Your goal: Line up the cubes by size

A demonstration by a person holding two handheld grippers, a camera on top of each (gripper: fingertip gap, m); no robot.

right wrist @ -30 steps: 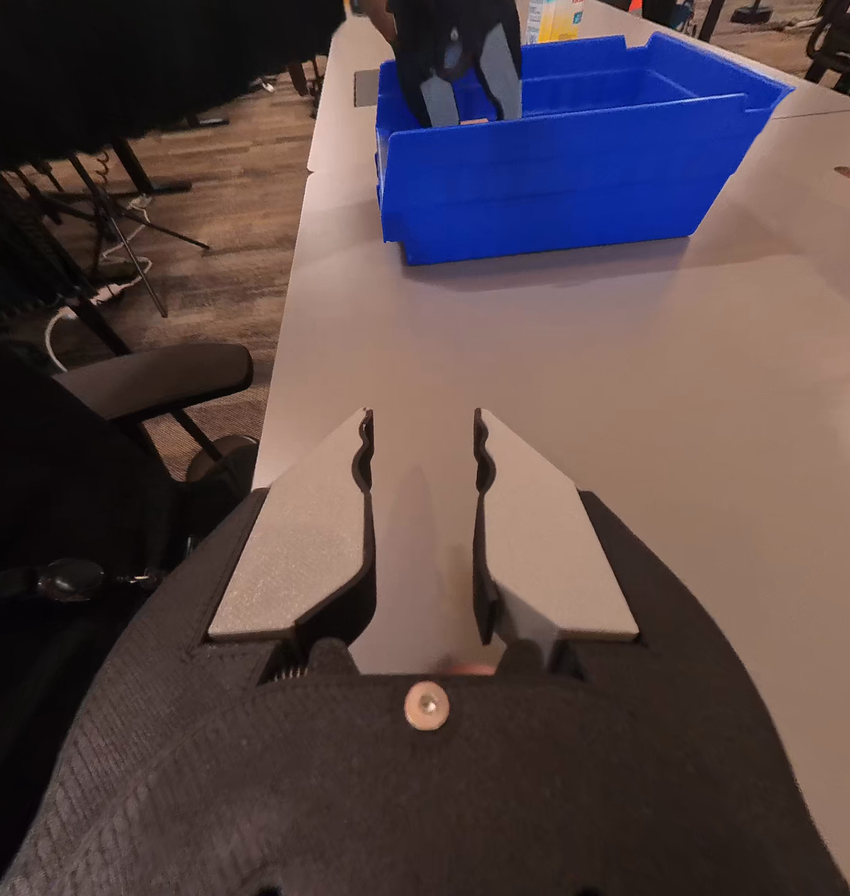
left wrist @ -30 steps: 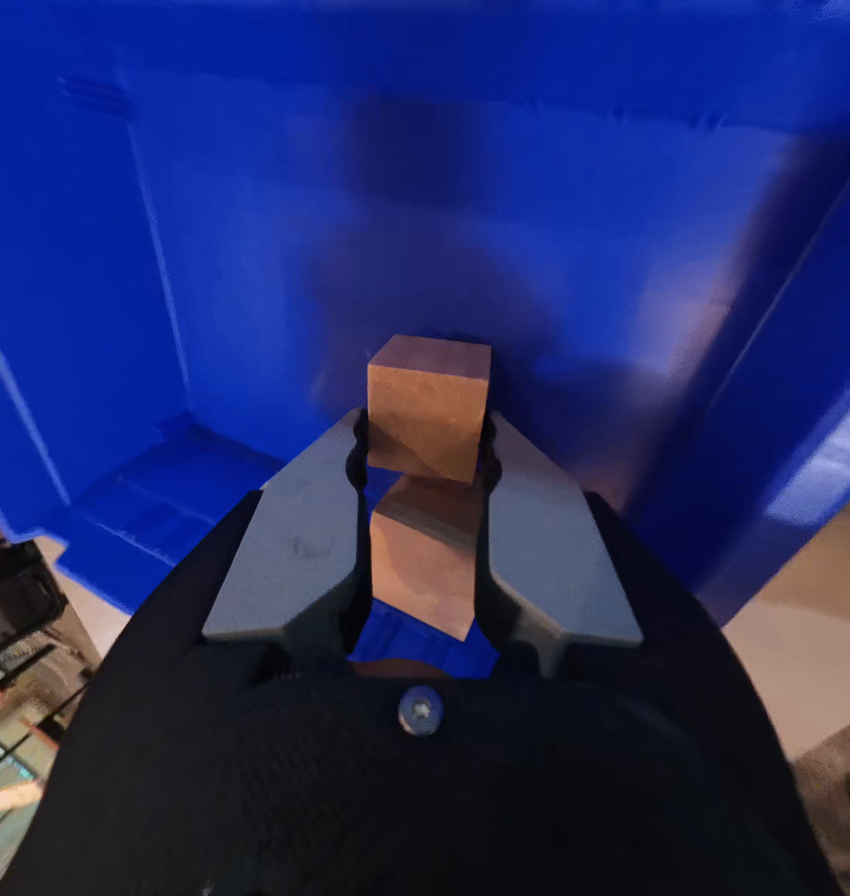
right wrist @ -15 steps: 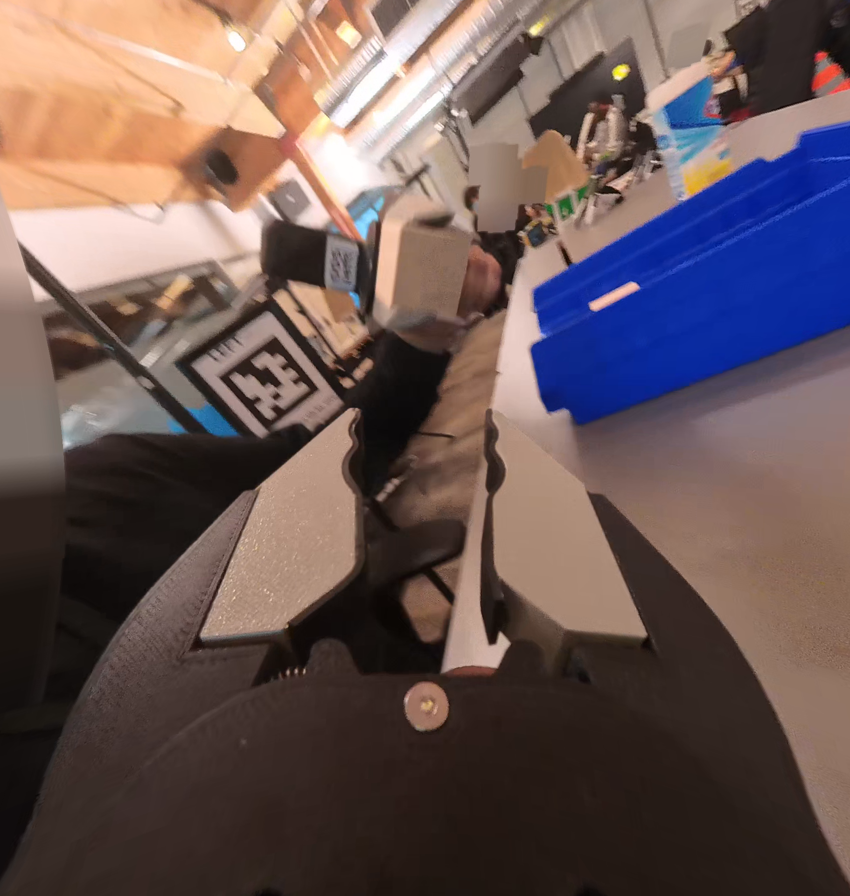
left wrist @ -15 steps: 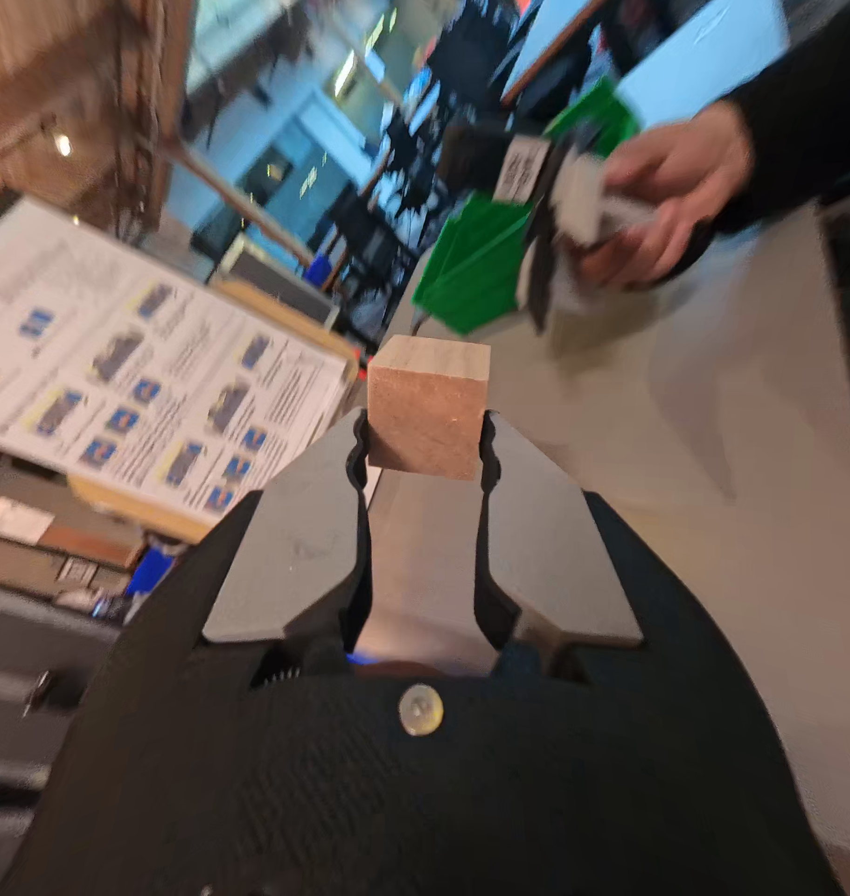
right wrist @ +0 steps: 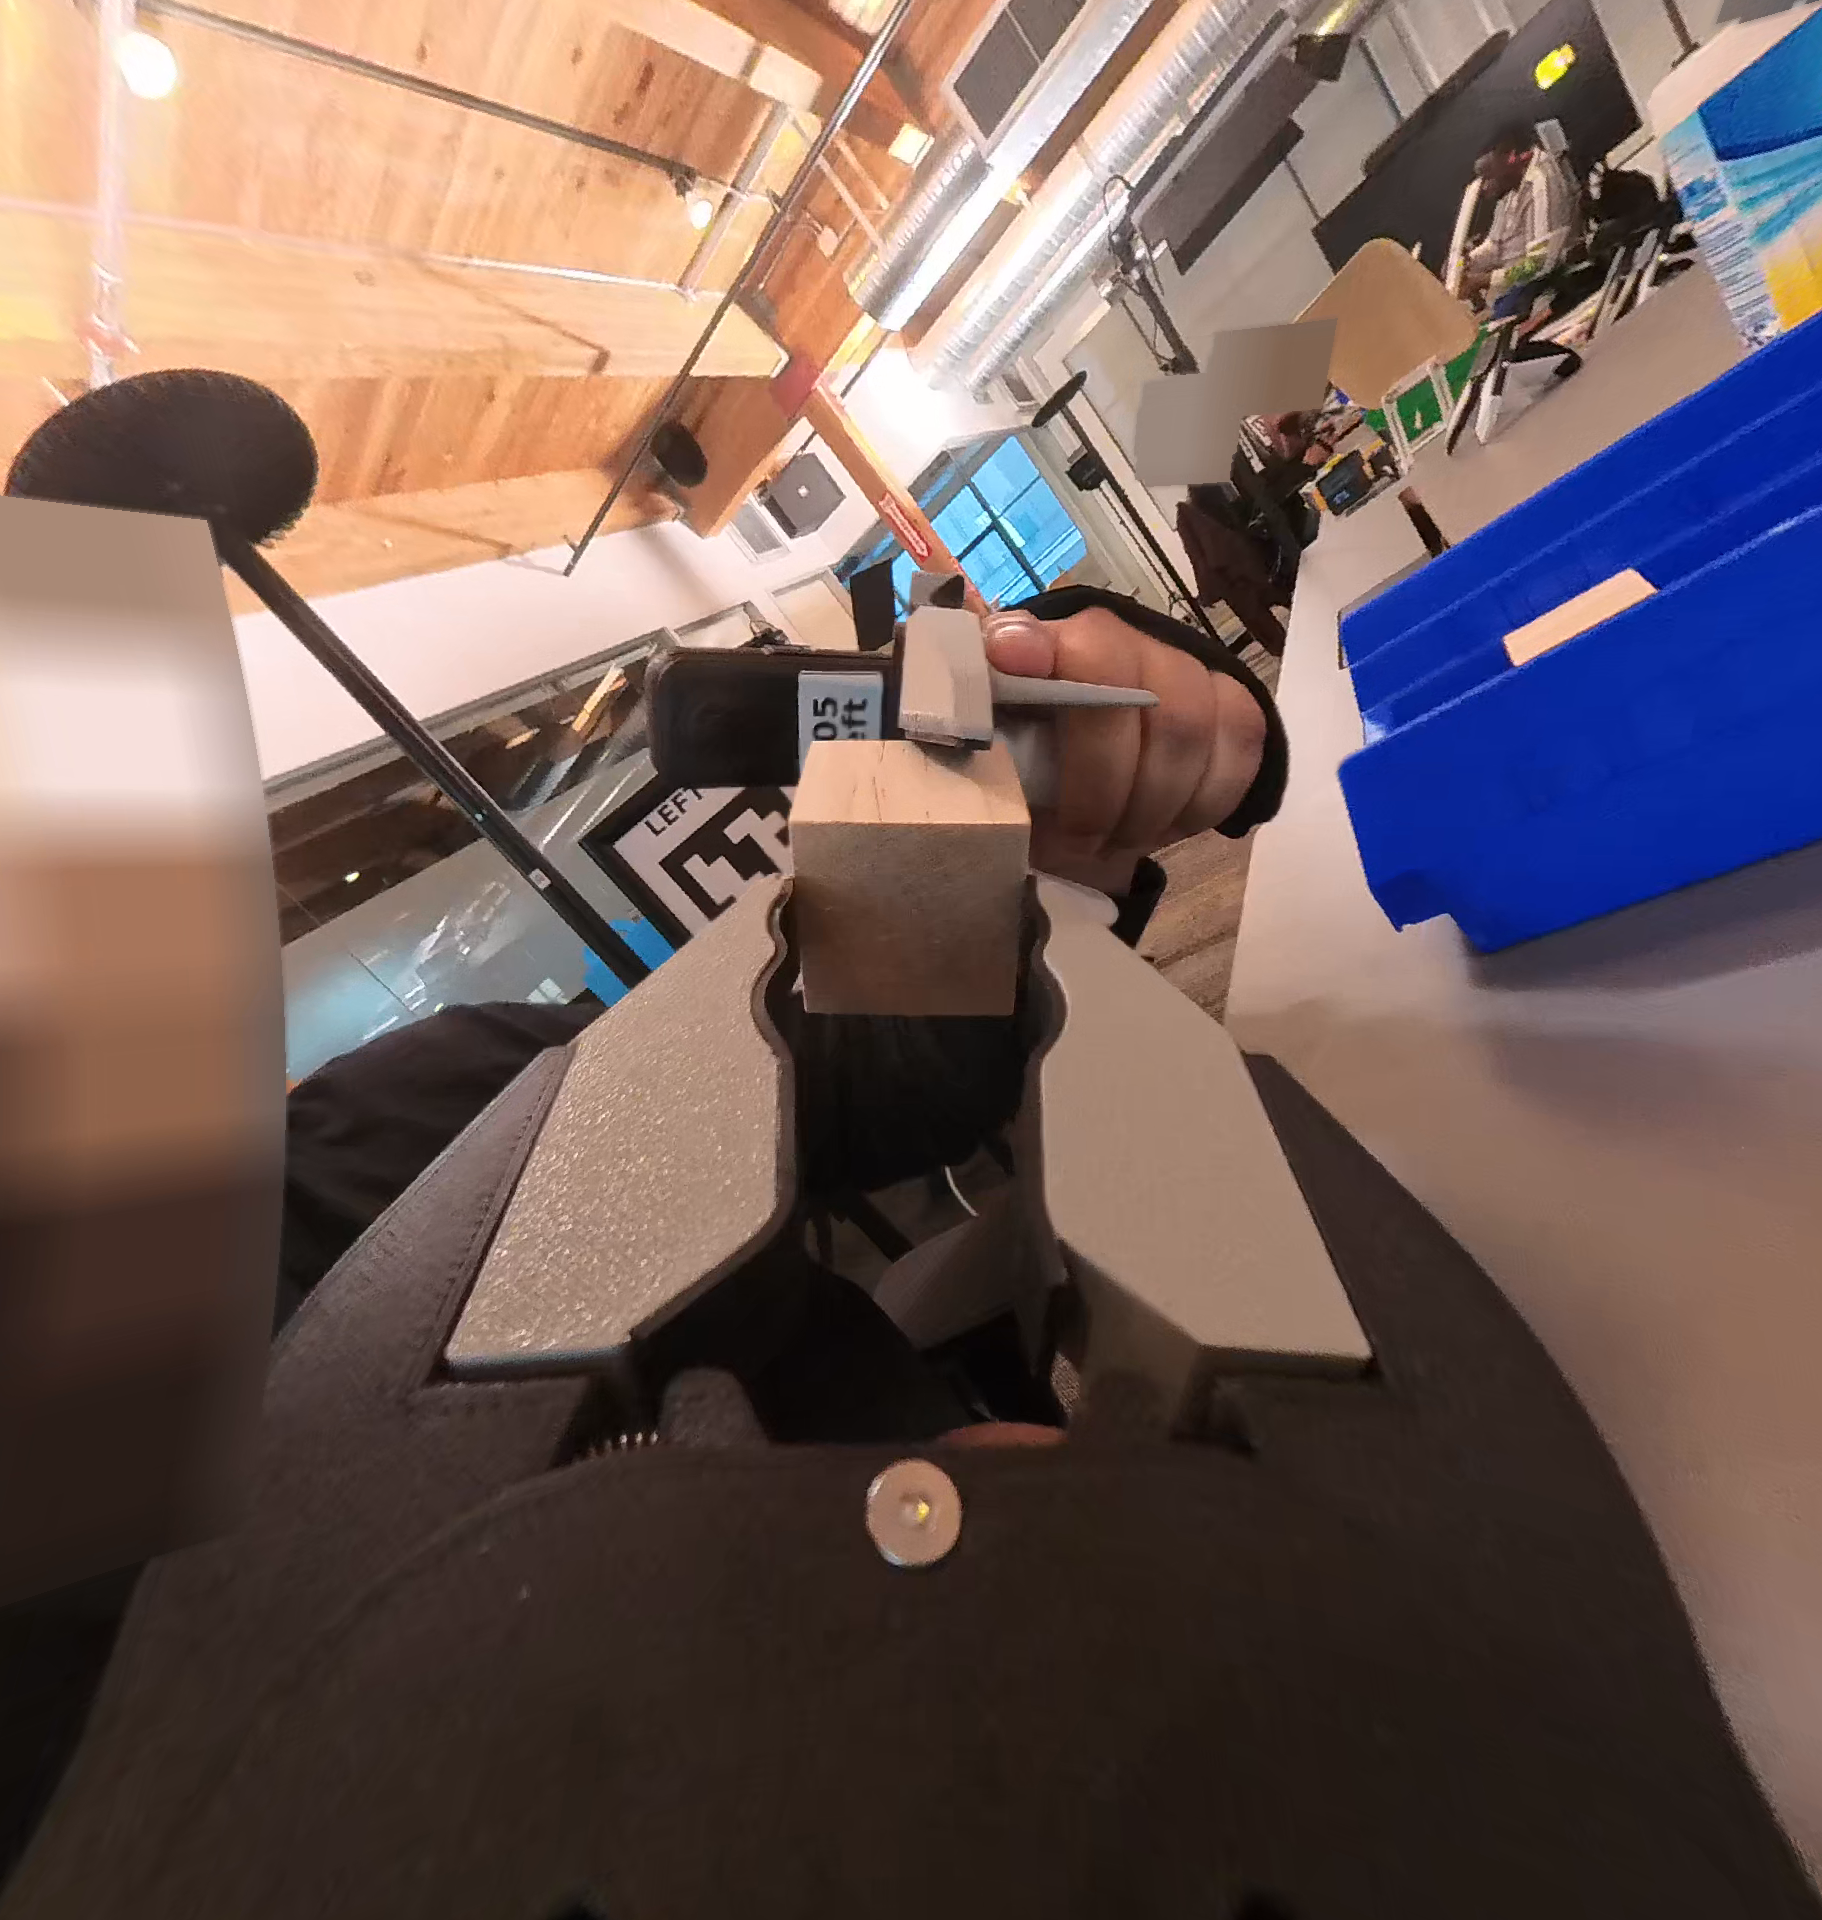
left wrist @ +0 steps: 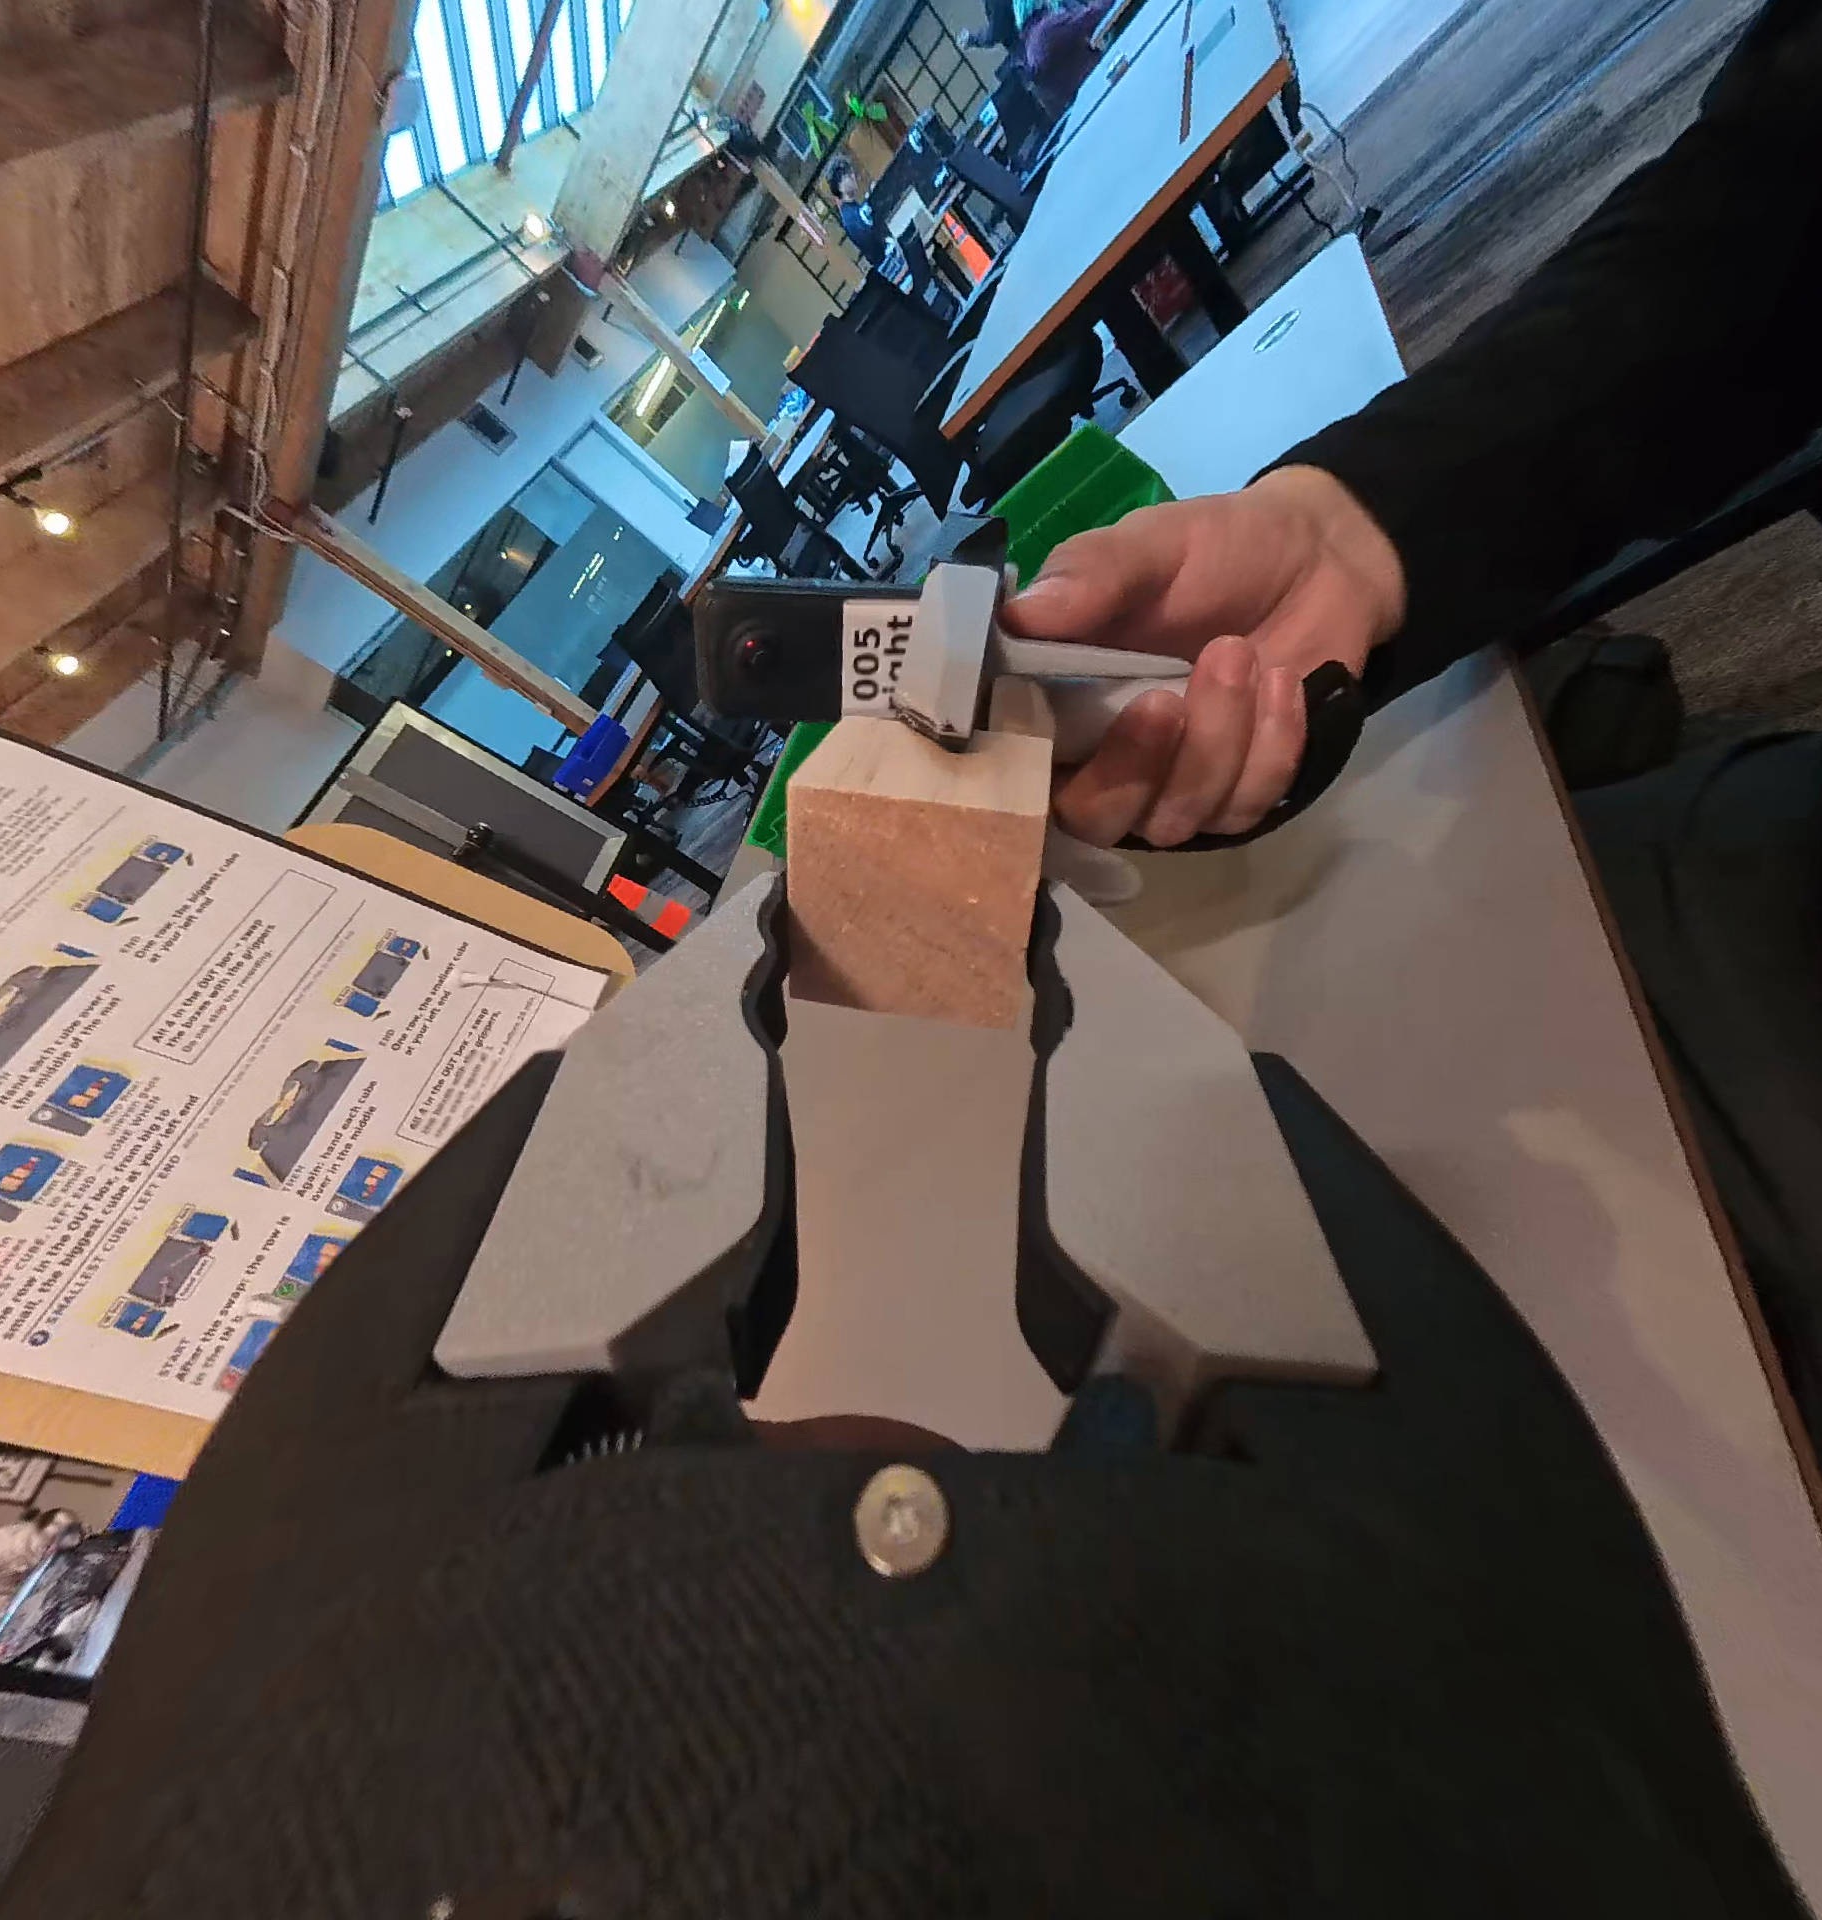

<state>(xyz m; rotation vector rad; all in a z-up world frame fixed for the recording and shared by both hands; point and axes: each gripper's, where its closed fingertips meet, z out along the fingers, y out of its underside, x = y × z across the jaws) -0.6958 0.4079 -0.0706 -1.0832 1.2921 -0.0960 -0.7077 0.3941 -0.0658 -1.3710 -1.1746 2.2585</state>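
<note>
A light wooden cube (left wrist: 912,883) is held in the air over the grey table (left wrist: 1458,1091). My left gripper (left wrist: 907,920) is shut on its sides. My right gripper (right wrist: 907,920) faces the left one and closes on the same cube (right wrist: 907,904), with both fingertips touching it. In each wrist view the opposite gripper is turned a quarter turn, with one grey finger lying on the cube's top face. A hand (left wrist: 1198,665) holds the right gripper, and another hand (right wrist: 1135,748) holds the left one.
A blue bin (right wrist: 1613,748) stands on the table at the right, with a pale wooden piece (right wrist: 1577,629) showing at its rim. A green bin (left wrist: 1083,488) is behind the hand. An instruction sheet (left wrist: 159,1091) stands at the left. A dark sleeve (left wrist: 1613,312) reaches in from the right.
My left gripper lifted the cube out of the blue bin and swung it toward the right gripper. The right gripper rose from the table, turned to face it and closed around the cube.
</note>
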